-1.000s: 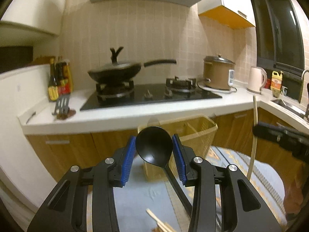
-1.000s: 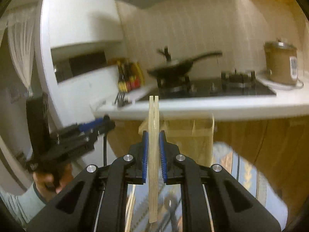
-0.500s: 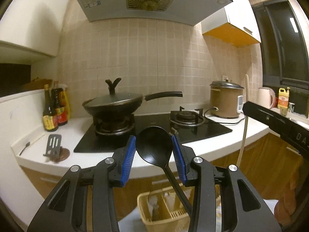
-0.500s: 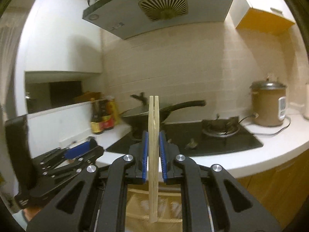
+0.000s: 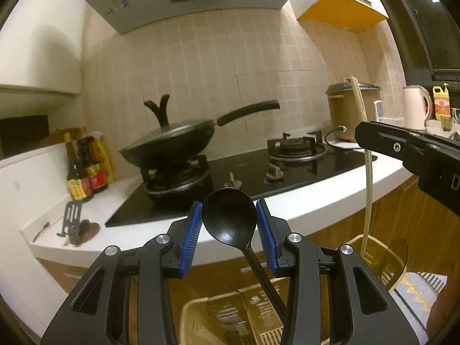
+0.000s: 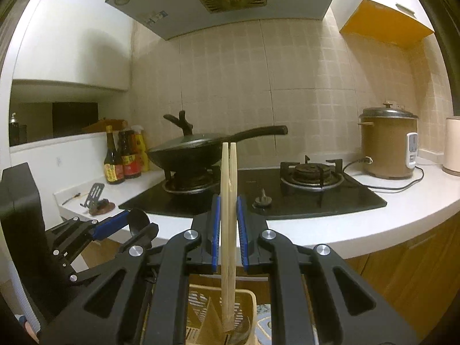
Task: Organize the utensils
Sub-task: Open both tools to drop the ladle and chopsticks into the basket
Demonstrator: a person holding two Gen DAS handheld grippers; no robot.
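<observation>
Chopsticks (image 6: 228,201) stand upright, pinched in the right tongs (image 6: 229,227); a black ladle (image 5: 229,218) sits gripped in the left tongs (image 5: 229,227), both above the yellow basket (image 5: 198,316) below the desk (image 5: 330,201): lower each straight, handle first, into its own compartment

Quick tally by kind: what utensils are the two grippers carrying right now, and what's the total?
Black plastic ladle, in the left gripper: 1
Pale wooden chopsticks, upright in the right gripper: 2
Total: 3 utensils in hand, above the beige slotted plastic utensil basket.
</observation>
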